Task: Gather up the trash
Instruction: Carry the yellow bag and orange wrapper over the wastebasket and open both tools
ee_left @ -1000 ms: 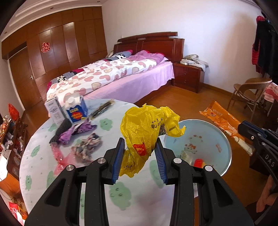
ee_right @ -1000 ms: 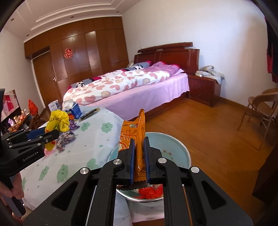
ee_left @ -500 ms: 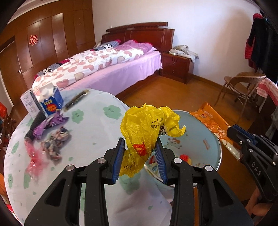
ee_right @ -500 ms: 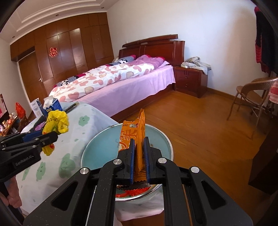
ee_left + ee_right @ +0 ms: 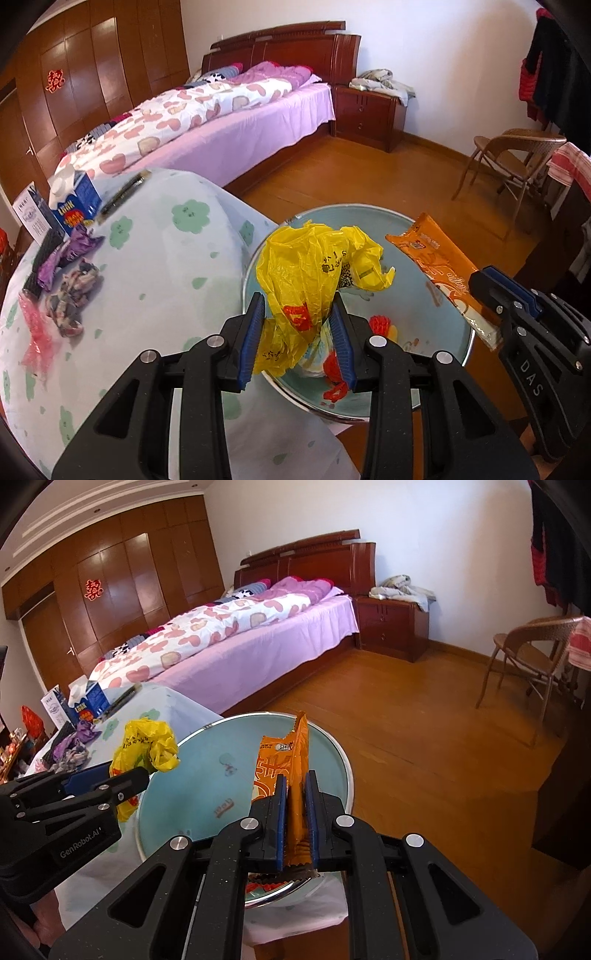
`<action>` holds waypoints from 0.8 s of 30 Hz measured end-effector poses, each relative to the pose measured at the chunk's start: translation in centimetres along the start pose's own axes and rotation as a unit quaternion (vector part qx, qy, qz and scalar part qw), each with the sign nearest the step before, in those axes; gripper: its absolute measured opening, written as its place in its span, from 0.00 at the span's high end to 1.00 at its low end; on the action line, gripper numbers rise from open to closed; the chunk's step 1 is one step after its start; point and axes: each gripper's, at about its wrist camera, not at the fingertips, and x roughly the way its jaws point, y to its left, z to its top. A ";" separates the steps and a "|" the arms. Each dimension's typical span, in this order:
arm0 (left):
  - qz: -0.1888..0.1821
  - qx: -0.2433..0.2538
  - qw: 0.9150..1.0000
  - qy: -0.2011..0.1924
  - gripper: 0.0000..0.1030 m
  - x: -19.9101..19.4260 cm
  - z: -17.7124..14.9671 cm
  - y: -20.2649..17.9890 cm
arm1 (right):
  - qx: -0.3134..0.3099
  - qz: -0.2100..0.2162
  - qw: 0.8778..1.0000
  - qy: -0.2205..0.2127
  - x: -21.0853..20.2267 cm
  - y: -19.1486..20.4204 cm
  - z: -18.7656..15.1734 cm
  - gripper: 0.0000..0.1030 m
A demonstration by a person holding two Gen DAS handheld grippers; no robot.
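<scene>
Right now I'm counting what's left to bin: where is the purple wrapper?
In the left wrist view the purple wrapper lies at the table's far left, just in front of the blue carton and beside a crumpled patterned wrapper.

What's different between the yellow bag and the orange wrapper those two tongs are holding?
The yellow bag is crumpled, soft plastic; the orange wrapper is a long, flat packet with a torn top. The bag bulges between the left tongs, whose jaws stand partly apart; the wrapper is thin, so the right tongs pinch nearly shut. Both are held up over the pale blue basin.
</scene>
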 end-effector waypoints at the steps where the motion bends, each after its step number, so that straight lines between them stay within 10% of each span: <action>1: -0.002 -0.001 1.000 0.003 0.65 0.3 0.0 -0.1 | 0.000 0.000 1.000 0.001 0.2 -0.1 -0.1 0.89; 18: 0.011 -0.020 1.000 0.002 0.30 0.4 -0.2 0.2 | 0.009 0.001 1.000 -0.008 0.2 0.1 -0.3 0.66; 24: 0.028 -0.025 0.999 -0.012 0.19 -0.8 -0.2 1.3 | 0.009 -0.034 0.998 -0.052 -1.2 1.0 -0.1 0.37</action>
